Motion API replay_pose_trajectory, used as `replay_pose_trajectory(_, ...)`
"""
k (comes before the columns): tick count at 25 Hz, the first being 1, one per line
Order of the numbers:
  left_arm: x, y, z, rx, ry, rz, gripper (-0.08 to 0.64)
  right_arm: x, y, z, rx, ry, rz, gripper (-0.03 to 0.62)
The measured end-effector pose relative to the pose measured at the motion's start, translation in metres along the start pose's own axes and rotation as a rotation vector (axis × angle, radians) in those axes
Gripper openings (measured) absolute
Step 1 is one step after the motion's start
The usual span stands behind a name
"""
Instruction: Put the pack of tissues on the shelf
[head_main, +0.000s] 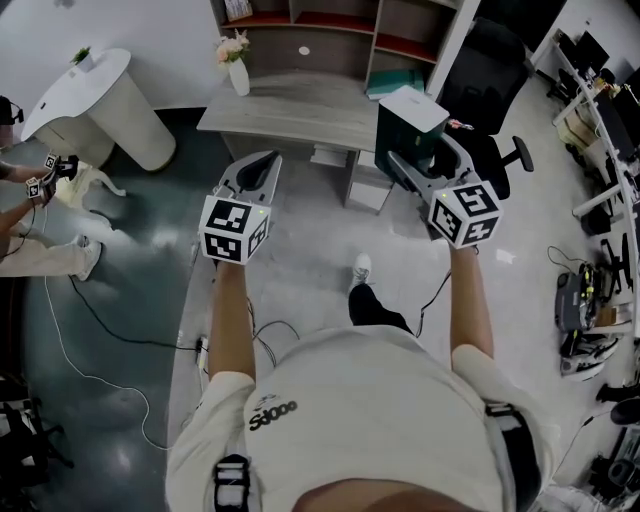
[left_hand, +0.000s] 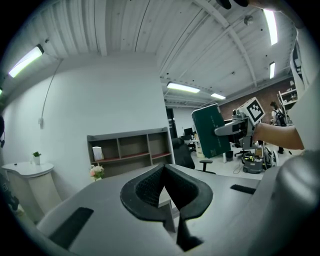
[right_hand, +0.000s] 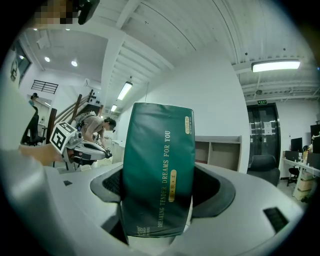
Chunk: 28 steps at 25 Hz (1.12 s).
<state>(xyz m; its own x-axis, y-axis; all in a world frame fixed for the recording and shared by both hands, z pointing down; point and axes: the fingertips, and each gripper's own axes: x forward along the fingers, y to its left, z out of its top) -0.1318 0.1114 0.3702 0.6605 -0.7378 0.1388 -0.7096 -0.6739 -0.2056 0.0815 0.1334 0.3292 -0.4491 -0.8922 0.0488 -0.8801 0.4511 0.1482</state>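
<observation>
The right gripper's (right_hand: 161, 200) jaws pinch the pack (right_hand: 159, 150), one dark pad on each broad side; the green pack stands upright between them, its lower end sunk in the gap, and pale print runs up its face; the left gripper's (left_hand: 164, 171) jaws are pressed together at the tips with nothing between them.

In the head view both grippers are held out in front of the person, level with each other and apart; the pack rides in the air at the right, its white end uppermost, over the right end of the counter (head_main: 290, 110) and clear of it; it is not on the shelf (head_main: 330, 25), which stands at the wall behind the counter.

A white vase (head_main: 238, 72) of flowers stands on the counter's left rear corner; a black chair (head_main: 490, 70) sits to the right of the counter; a green box (head_main: 395, 82) lies at the foot of the shelf; at the far left a second person (head_main: 30, 230) bends over the floor (head_main: 300, 270) beside a white curved stand (head_main: 95, 100).
</observation>
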Motion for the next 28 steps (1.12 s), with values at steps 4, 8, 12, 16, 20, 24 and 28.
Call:
replay_pose_trajectory(4,0.044,0.022,-0.006,0.0,0.024,0.024,0.017,0.042,-0.036,-0.012,0.013,-0.017,0.019,0.365)
replay_pose_trajectory(8,0.105,0.047,0.003,0.008,0.036,0.044,0.017,0.09,-0.089,-0.018,0.022,-0.031,0.032,0.365)
replay_pose_trajectory(12,0.171,0.07,0.022,-0.008,0.035,0.07,0.017,0.137,-0.151,-0.014,0.018,-0.034,0.052,0.365)
replay_pose_trajectory(16,0.232,0.085,0.037,0.005,0.048,0.097,0.017,0.176,-0.208,-0.009,0.0,-0.038,0.076,0.365)
replay_pose_trajectory(20,0.28,0.091,0.035,-0.02,0.071,0.113,0.017,0.206,-0.246,-0.021,0.011,-0.033,0.113,0.365)
replay_pose_trajectory(24,0.314,0.099,0.032,-0.032,0.106,0.138,0.017,0.229,-0.273,-0.029,0.04,-0.035,0.153,0.367)
replay_pose_trajectory(28,0.336,0.103,0.028,-0.04,0.136,0.151,0.017,0.244,-0.292,-0.037,0.071,-0.041,0.173,0.367)
